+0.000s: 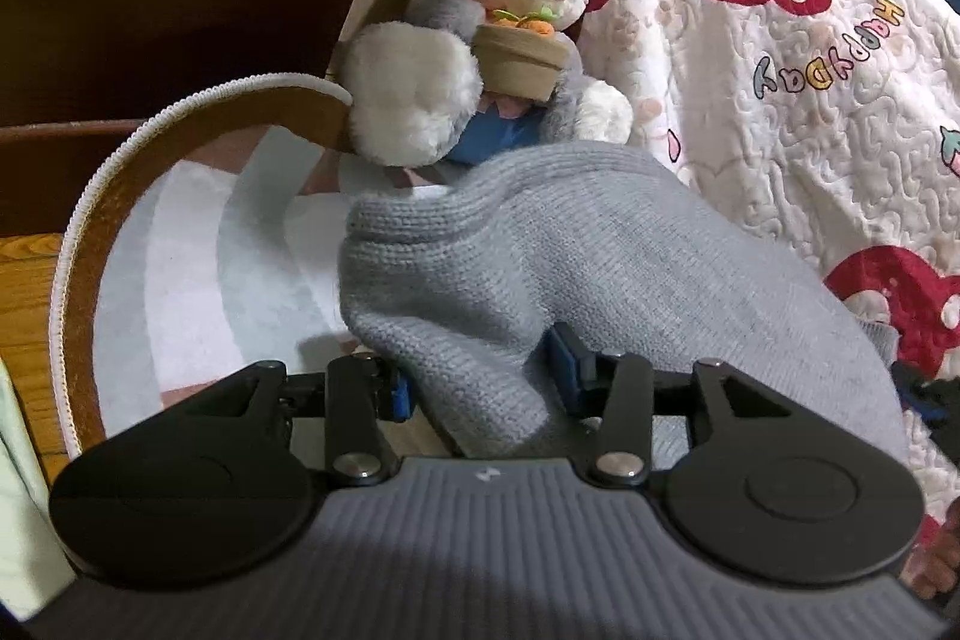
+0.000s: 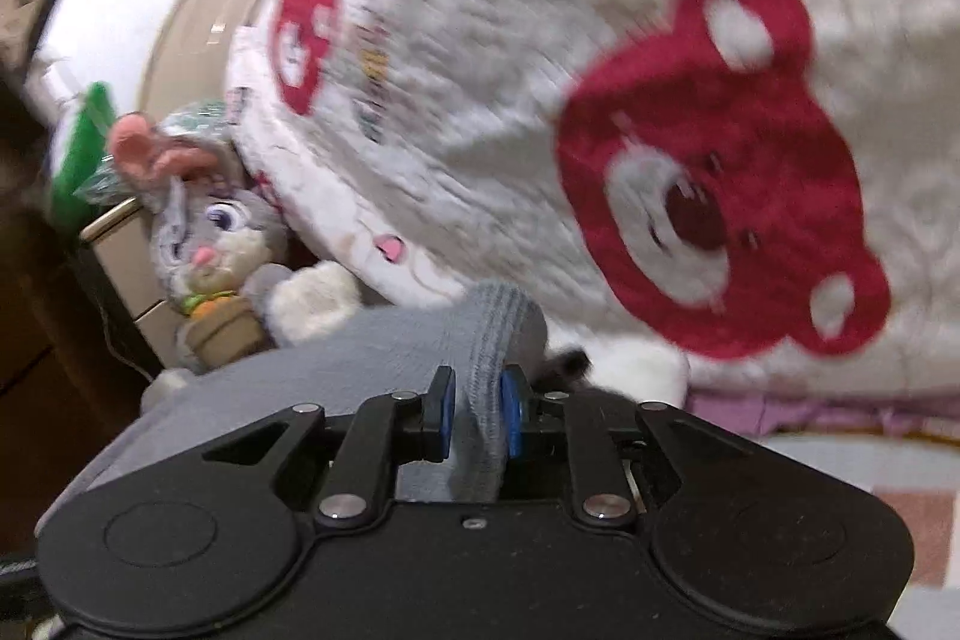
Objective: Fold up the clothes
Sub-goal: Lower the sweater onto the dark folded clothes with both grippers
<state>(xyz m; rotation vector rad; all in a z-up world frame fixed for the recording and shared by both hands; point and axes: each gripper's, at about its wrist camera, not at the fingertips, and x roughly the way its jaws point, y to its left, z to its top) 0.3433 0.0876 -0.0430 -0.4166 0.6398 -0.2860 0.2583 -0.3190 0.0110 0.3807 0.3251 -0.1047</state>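
A grey knit sweater [image 1: 540,250] is bunched up in front of me, lifted off the surface below. My left gripper [image 1: 480,382] is shut on a thick fold of it, the knit filling the wide gap between the blue pads [image 1: 567,370]. In the right wrist view the same sweater [image 2: 360,346] stretches away to the left. There my right gripper [image 2: 477,418] is shut on a ribbed edge of it, pinched narrowly between its blue pads [image 2: 441,424]. The view is blurred by motion.
A grey plush rabbit [image 1: 480,10] [image 2: 222,244] with a flowerpot sits just beyond the sweater. A white quilted blanket with red bears [image 1: 780,70] [image 2: 540,100] fills the right side. A pale striped mat with a brown rim [image 1: 198,280] lies left, beside wooden floor [image 1: 30,280].
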